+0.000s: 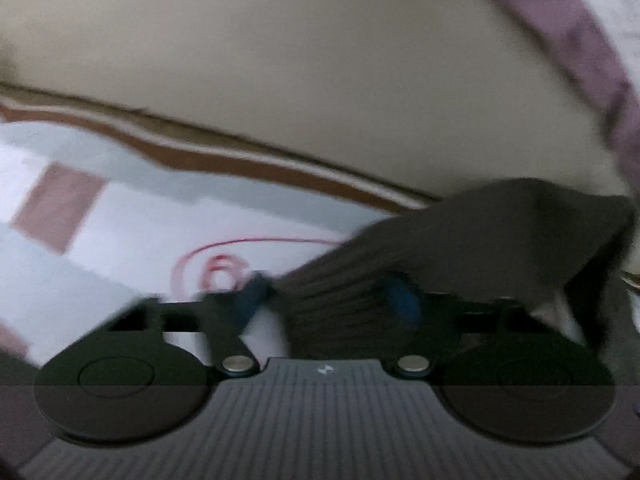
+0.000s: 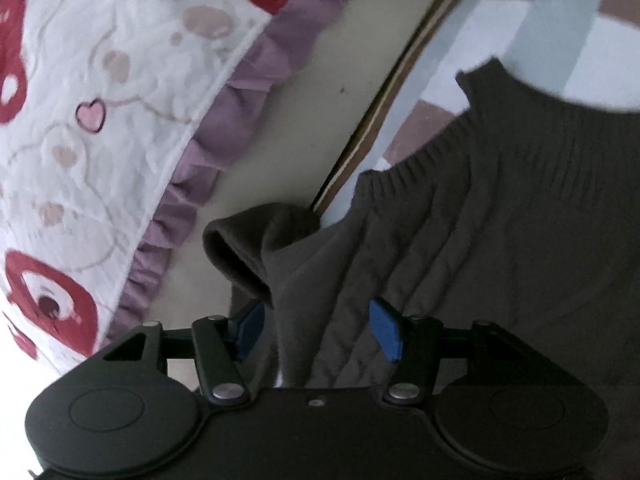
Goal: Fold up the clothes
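A dark brown knitted sweater [image 2: 500, 208] with a ribbed hem lies on a checked sheet [image 2: 452, 52]. One sleeve cuff [image 2: 236, 248] hangs over the bed's edge. My right gripper [image 2: 318, 328] stands open, and a fold of the sweater runs between its blue pads [image 2: 386, 328] without being pinched. The left wrist view is blurred. There the sweater's ribbed edge [image 1: 352, 292] lies between the pads of my left gripper [image 1: 326, 300]. Those jaws look wide apart, the left pad [image 1: 252, 296] a little off the cloth.
A white quilt [image 2: 100, 120] with red hearts and a purple frill [image 2: 224, 136] lies to the left. A beige surface [image 1: 320, 80] and a wooden bed edge [image 1: 240, 160] run beyond the sheet. A red circular drawing [image 1: 224, 268] marks the sheet.
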A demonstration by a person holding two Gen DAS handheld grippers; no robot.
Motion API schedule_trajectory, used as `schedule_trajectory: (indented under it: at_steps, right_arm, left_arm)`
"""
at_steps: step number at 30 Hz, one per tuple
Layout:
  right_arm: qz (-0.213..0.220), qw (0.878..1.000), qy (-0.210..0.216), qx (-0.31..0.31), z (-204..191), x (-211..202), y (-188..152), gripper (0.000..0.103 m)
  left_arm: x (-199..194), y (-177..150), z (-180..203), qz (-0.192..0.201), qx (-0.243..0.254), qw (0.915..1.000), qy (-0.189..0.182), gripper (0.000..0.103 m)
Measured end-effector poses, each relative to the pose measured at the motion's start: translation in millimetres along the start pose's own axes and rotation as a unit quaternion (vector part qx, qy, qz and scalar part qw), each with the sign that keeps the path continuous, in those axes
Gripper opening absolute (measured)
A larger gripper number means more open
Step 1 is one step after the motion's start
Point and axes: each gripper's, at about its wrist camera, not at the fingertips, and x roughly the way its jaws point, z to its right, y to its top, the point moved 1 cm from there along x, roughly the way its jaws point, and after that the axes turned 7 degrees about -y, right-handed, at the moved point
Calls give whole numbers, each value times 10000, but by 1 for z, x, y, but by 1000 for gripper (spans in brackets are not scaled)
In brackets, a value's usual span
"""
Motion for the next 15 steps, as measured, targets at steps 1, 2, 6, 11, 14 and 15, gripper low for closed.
schedule_trajectory:
  at_steps: [1, 2, 6, 11, 14, 15]
  right_arm:
    - [-49, 9999, 71, 123, 4, 3, 0, 66]
    - [-149, 9995, 149, 249, 9, 5, 1, 66]
    - [-590, 9946, 485, 699, 25, 16, 3, 66]
    - [-680, 9925, 533, 866, 28, 18, 3, 68]
    - [-767, 9923, 528, 821, 26, 18, 1, 68]
    - [-772, 9920, 541, 844, 26, 18, 1, 68]
  left_arm:
    - [-1, 0, 6, -21, 260, 9996, -62, 18]
    - [-5, 0, 14, 7, 567, 9983, -95, 17]
    - [-57, -3, 57, 609, 1754, 9822, -290, 16]
    - [-164, -44, 80, 1043, 2200, 9567, -1594, 16]
    - [-218, -98, 78, 843, 2526, 9432, -1987, 16]
    - [-232, -117, 74, 709, 2525, 9419, -2100, 16]
